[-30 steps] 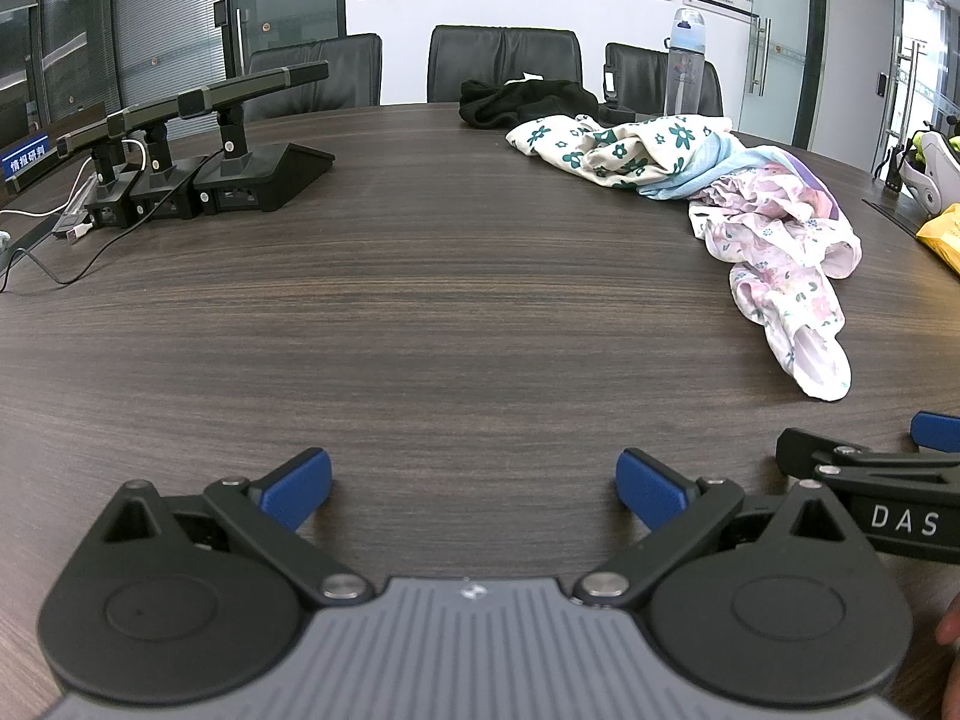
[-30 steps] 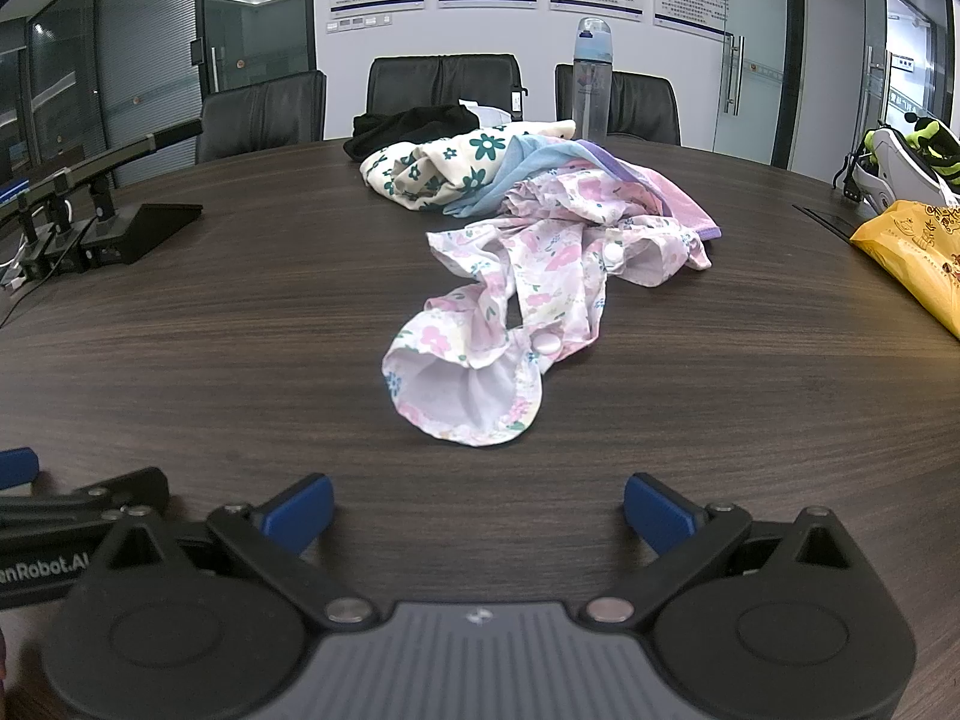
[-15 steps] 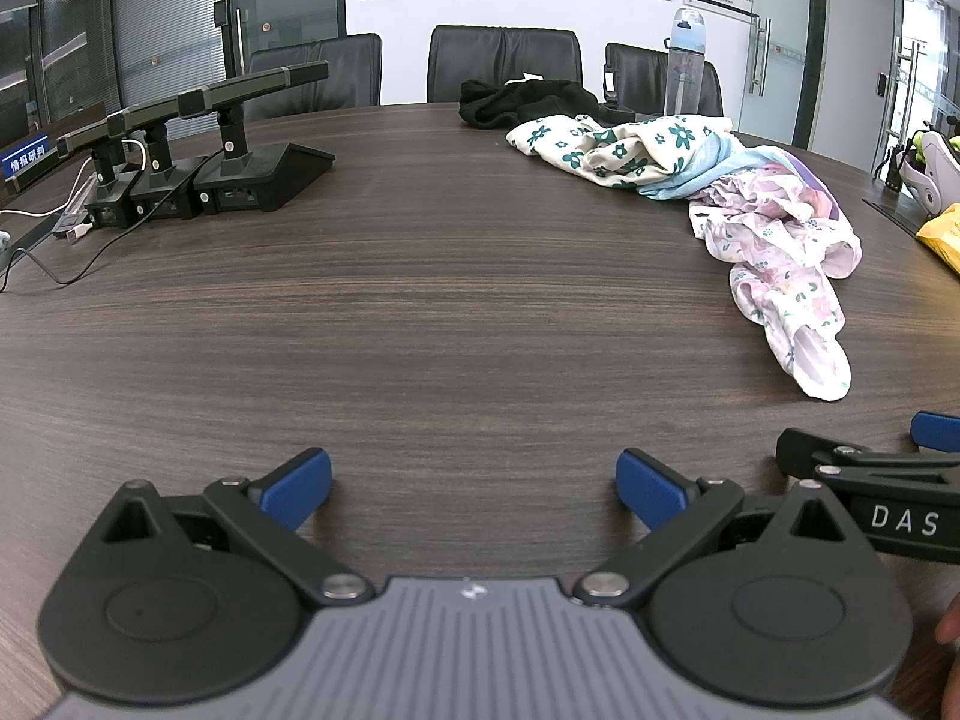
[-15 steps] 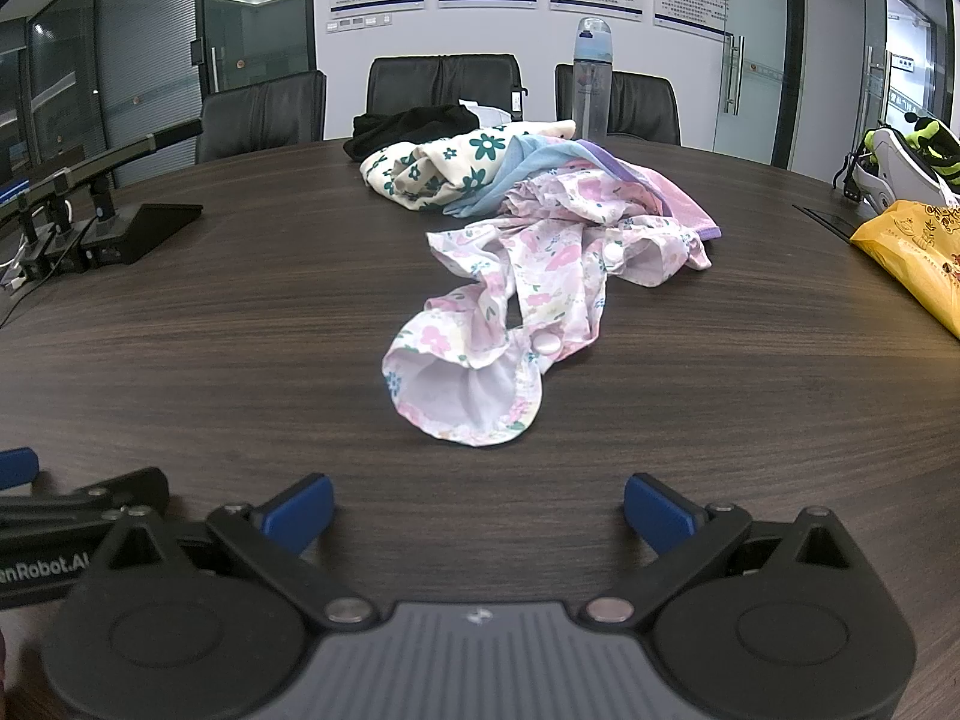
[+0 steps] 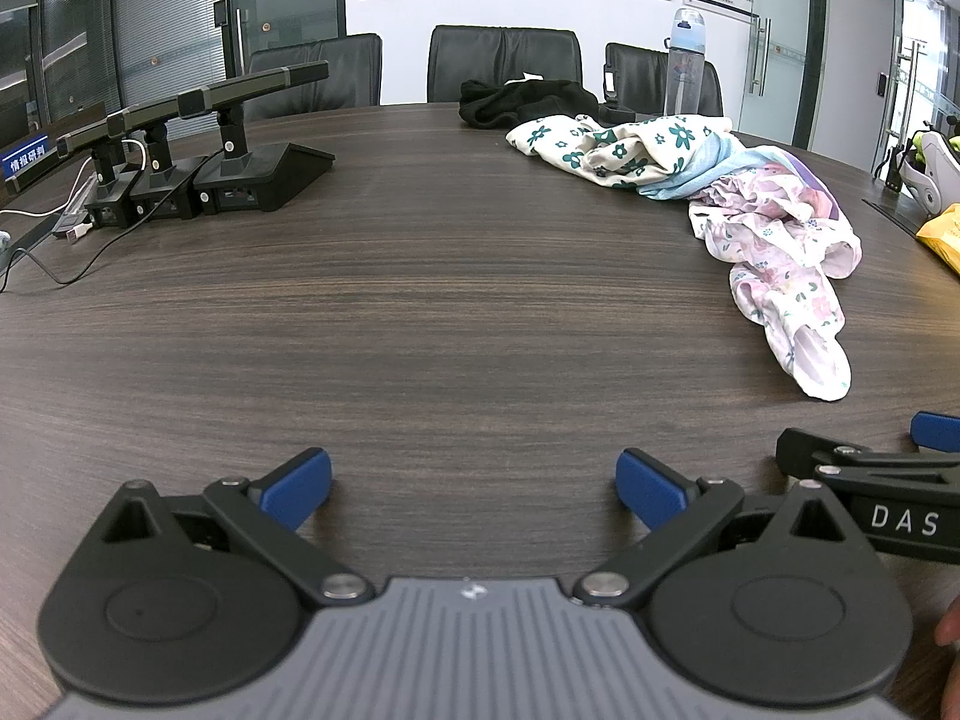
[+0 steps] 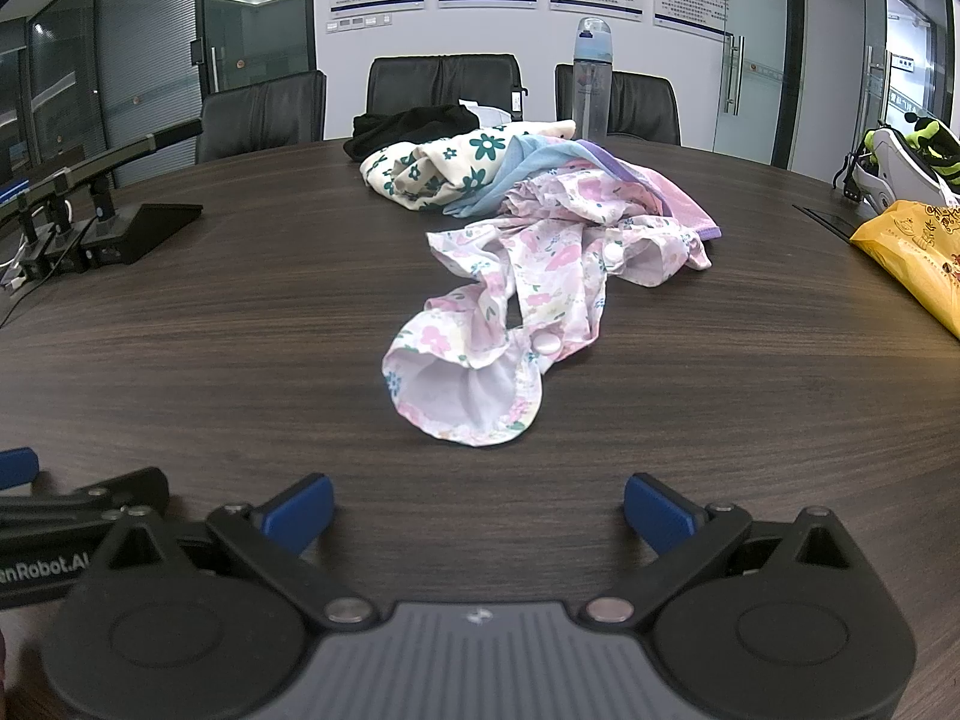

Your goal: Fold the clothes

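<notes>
Blue rubber pads [image 5: 297, 486] on the left gripper [image 5: 474, 483] stand wide apart with only bare tabletop between them; the right gripper [image 6: 477, 507] is spread just as wide and holds nothing. Each tool shows at the edge of the other's view, side by side and low over the table — white lettering "DAS" is readable on the right one from the left camera, and "enRobot.A" on the left one from the right camera.

Directly ahead of the right gripper lies the crumpled pink floral garment [image 6: 540, 294], its open cuff nearest the fingers, apart from them. Behind it, touching, sit a cream cloth with dark green flowers [image 6: 444, 171] and a light blue piece [image 6: 516, 171], then a black garment [image 6: 414, 123] farther back.

A clear plastic water bottle with a blue cap [image 6: 591, 81] stands upright at the far edge; its contents cannot be told. A yellow printed bag [image 6: 912, 258] lies to the right.

The dark wood-grain conference table [image 5: 450, 300] also carries black desktop microphones [image 5: 240, 150] on the left. Black leather chairs [image 6: 444, 84], glass partitions and wall posters — text too small to read — close the room.
</notes>
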The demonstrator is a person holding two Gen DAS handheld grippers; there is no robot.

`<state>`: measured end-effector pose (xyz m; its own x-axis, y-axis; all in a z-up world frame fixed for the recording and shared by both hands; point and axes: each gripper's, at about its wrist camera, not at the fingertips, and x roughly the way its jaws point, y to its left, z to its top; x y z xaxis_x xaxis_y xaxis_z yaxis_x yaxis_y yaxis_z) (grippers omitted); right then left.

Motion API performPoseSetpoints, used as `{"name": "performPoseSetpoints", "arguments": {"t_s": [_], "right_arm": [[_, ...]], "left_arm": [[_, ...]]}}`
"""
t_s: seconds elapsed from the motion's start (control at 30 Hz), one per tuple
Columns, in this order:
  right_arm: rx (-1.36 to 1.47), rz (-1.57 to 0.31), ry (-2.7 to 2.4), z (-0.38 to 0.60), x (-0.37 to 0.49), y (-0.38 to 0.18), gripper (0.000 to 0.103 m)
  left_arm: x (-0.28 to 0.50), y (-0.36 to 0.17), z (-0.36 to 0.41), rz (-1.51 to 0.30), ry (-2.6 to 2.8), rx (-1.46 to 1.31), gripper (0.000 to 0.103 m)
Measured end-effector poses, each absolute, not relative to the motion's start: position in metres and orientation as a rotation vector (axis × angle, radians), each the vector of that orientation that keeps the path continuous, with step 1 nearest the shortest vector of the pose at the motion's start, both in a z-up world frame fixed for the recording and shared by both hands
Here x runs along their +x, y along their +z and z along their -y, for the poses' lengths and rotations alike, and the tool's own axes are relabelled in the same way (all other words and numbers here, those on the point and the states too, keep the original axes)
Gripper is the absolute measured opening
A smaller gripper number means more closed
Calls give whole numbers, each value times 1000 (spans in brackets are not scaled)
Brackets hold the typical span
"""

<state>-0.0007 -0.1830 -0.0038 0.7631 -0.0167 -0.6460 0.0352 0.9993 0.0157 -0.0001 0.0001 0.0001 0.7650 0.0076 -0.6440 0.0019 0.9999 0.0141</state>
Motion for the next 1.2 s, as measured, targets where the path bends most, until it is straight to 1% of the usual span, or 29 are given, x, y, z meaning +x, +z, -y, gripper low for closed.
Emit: {"name": "performPoseSetpoints", "arguments": {"t_s": [0.5,0.53,0.57,0.67,0.7,0.73,0.8,0.83,0.87,0.93,1.03,1.1,1.13,1.17,1.2], "right_arm": [[18,-720,13,184,1,-2,103],[22,-725,26,185,3,0,100],[28,-722,36,187,4,4,95],[27,-666,30,193,17,17,94],[12,-657,19,195,27,19,92],[3,-658,0,198,40,20,85],[-16,-672,-16,204,73,19,84],[-42,-685,-27,207,92,17,79],[-64,-693,-45,211,113,16,76],[-65,-690,-106,223,150,16,73],[-10,-718,-131,245,201,12,73],[26,-737,-128,259,226,6,72],[40,-737,-131,266,236,5,61],[36,-730,-146,273,244,5,48],[28,-726,-171,281,253,5,44]], "left_arm": [[3,5,-8,-678,-66,-1,103],[3,9,-9,-661,-70,-13,103],[5,13,-10,-642,-70,-17,103],[17,26,-9,-612,-82,-9,103],[24,30,-8,-609,-98,-8,103],[33,34,-6,-607,-127,-8,103],[54,42,-1,-599,-192,-4,103],[64,47,1,-592,-205,-3,103],[78,51,3,-587,-210,0,103],[111,61,9,-587,-217,1,103],[167,71,18,-602,-215,-9,103],[204,70,31,-621,-201,31,103],[223,69,37,-631,-193,54,103],[241,68,44,-640,-186,77,103],[256,65,47,-646,-169,74,103]]}}
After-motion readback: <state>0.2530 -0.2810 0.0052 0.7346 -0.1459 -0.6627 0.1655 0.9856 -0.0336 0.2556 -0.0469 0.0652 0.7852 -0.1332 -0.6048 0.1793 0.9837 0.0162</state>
